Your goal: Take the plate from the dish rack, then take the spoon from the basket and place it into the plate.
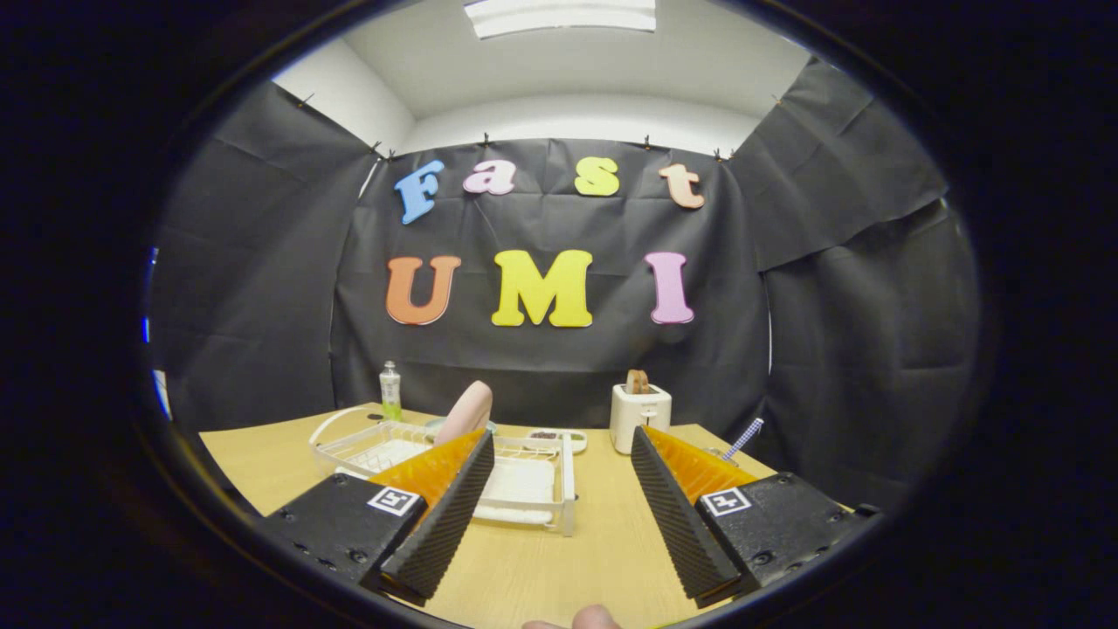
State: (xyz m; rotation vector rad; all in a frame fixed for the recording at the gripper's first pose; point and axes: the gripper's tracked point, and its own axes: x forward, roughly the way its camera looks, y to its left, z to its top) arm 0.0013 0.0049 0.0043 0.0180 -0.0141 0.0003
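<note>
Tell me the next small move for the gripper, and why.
Probably ease forward and a little left toward the pink plate standing on edge in the dish rack. The gripper is open with nothing between its fingers, and the plate stands just beyond the left fingertip, so the fingers need lining up around its rim before closing.

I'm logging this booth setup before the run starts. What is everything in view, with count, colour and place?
Table: one, light wood, under everything.
Dish rack: one, white, ahead of the fingers, partly behind the left one.
Plate: one, pink, standing on edge in the rack.
Bottle: one, clear with greenish contents, behind the rack.
Toaster: one, white, beyond the fingers, toast sticking out of the top.
Small tray: one, white, dark contents too small to tell, between rack and toaster.
Spoon: one, handle checked blue and white, behind the right finger.
Gripper: one, black fingers, orange behind, open, holding nothing.
Fingertip: a person's, below the gripper.
</note>
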